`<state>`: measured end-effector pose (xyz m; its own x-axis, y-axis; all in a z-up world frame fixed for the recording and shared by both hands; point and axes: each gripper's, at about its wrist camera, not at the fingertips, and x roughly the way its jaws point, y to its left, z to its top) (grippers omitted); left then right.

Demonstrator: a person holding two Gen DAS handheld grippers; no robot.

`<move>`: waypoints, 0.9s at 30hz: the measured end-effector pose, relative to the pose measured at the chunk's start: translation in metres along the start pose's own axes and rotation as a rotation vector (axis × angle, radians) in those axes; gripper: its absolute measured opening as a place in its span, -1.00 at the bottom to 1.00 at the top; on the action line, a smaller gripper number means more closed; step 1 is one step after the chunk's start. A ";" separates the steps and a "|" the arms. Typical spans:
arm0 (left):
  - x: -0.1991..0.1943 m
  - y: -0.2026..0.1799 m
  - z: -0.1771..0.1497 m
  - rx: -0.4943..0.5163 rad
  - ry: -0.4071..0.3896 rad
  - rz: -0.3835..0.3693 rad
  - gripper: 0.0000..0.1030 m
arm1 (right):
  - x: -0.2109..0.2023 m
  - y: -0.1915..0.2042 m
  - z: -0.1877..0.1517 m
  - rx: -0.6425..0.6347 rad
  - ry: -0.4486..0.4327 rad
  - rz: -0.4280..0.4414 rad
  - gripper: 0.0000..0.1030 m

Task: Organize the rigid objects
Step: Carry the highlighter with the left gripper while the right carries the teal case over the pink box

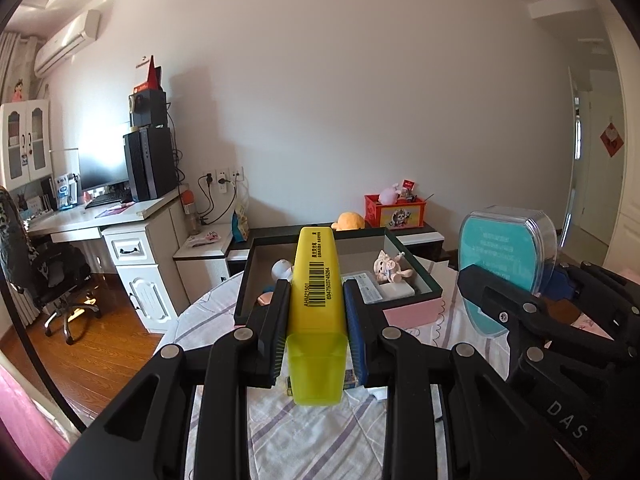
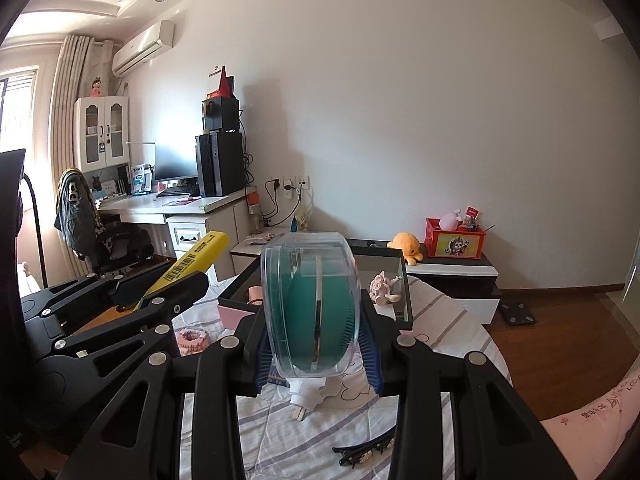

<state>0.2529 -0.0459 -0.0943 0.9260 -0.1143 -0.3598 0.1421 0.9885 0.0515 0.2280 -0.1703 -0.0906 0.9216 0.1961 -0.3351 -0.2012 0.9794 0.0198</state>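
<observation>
The left claw [image 1: 316,320] is clamped on a yellow highlighter [image 1: 316,280], barcode label reading "AHM21501" uppermost, held above the striped worktop [image 1: 304,432]. Right of it, the right claw [image 2: 316,344], marked "DAS", grips a clear case [image 2: 310,300] with teal contents. Beyond both sits an open box [image 1: 416,276] holding a pig figurine [image 1: 390,270].

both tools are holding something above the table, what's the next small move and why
Probably carry both forward over the open box. The left tool grips the yellow highlighter, the right tool grips the clear case, and both are held up short of the box, which already holds a pig figurine.
</observation>
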 end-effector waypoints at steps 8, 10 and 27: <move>0.081 0.008 0.039 0.046 0.017 0.049 -0.48 | 0.069 -0.007 0.031 -0.062 0.040 0.011 -0.26; 0.113 0.015 0.046 0.043 0.059 0.033 -0.48 | 0.097 -0.008 0.037 -0.090 0.073 0.011 -0.26; 0.291 0.047 0.019 -0.009 0.399 -0.010 -0.43 | 0.279 -0.032 0.007 -0.086 0.416 0.057 -0.26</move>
<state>0.5361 -0.0345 -0.1787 0.7159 -0.0784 -0.6937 0.1454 0.9886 0.0383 0.4942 -0.1466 -0.1781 0.6996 0.1958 -0.6872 -0.2909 0.9565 -0.0236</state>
